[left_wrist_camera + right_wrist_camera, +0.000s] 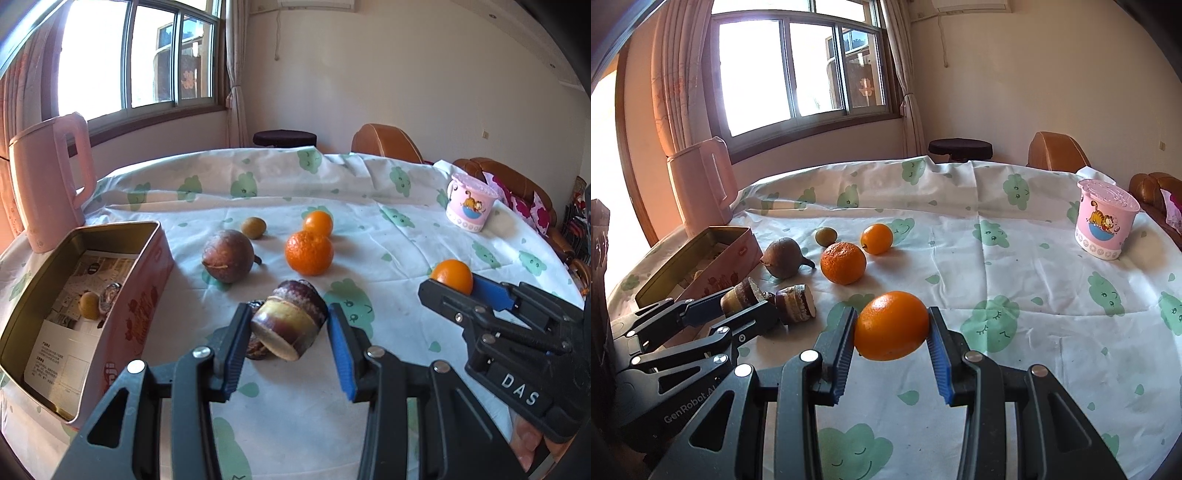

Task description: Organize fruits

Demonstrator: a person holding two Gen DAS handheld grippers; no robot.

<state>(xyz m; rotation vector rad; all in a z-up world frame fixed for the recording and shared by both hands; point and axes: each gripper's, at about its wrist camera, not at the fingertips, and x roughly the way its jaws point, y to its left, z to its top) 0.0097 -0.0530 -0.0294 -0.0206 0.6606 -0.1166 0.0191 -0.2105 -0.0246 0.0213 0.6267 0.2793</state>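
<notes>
Sunlit window [798, 70], curtains [905, 74], cream wall [406, 74], brown sofa [509, 181].

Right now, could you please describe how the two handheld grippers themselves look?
Both are black angular linkage frames with silver rivets and blue ribbed pads on the fingers. The right gripper bears white "DAS" lettering; the left gripper reads "GenRobot.AI". No cables or sleeves are visible.

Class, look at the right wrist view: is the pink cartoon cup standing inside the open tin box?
No. The pink cartoon cup stands on the tablecloth at the far right, well apart from the tin box at the left.
</notes>
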